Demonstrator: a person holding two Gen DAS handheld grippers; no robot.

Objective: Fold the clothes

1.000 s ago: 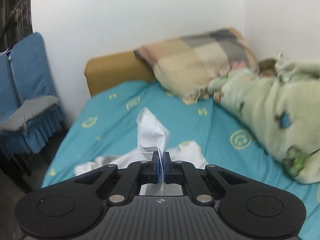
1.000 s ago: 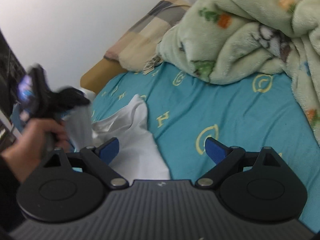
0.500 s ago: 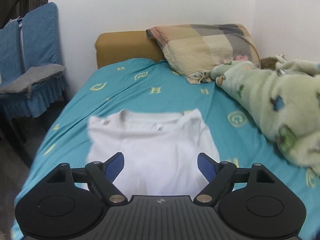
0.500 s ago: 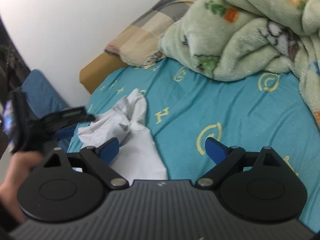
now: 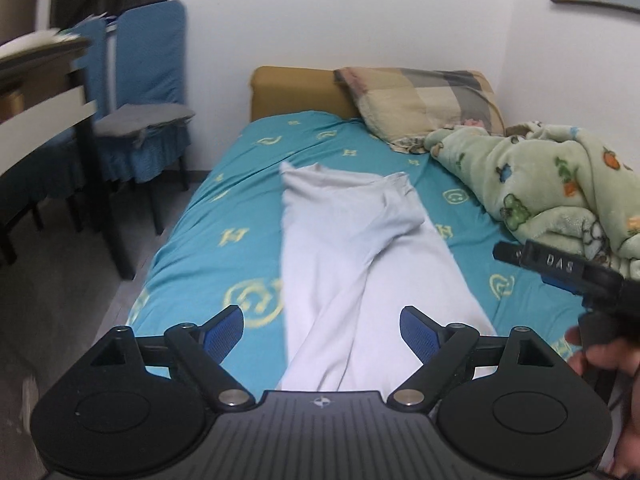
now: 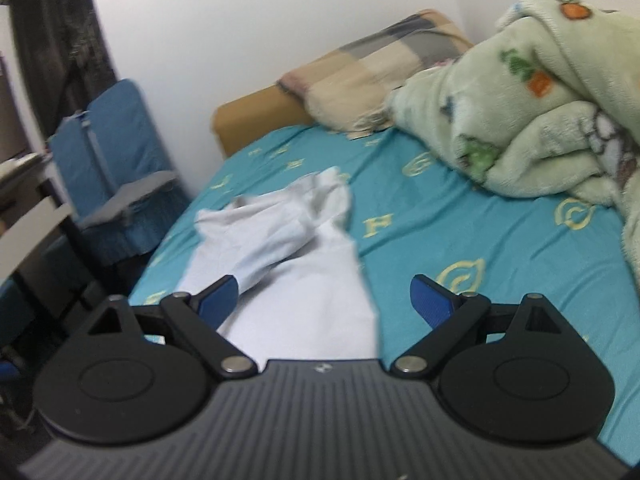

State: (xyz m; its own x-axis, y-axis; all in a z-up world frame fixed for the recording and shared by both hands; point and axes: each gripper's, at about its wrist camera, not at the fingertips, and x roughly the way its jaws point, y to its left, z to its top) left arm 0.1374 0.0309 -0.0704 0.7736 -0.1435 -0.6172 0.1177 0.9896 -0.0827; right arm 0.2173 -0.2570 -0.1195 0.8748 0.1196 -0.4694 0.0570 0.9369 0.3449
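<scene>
A white T-shirt lies lengthwise down the middle of the bed, folded into a long narrow strip, its collar end toward the headboard and its lower part running under the camera. From the right wrist view the same shirt shows a bunched fold near its upper end. It rests on a teal bedsheet printed with yellow letters and round emblems.

The left gripper hovers above the near end of the shirt. Its jaws have just been opening and now stand wide apart, the blue pads clear of the cloth with nothing clamped between them. The right gripper is likewise spread wide and empty, over the shirt's right edge and the bare sheet. In the left wrist view the right gripper appears at the right edge, held by a hand.

To the right of the shirt, apart from it, sits a heaped pale green fleece blanket with cartoon prints. A checked pillow leans against the mustard headboard. Left of the bed stands a blue-covered chair with a grey cloth on its seat, and nearer still a dark table.
</scene>
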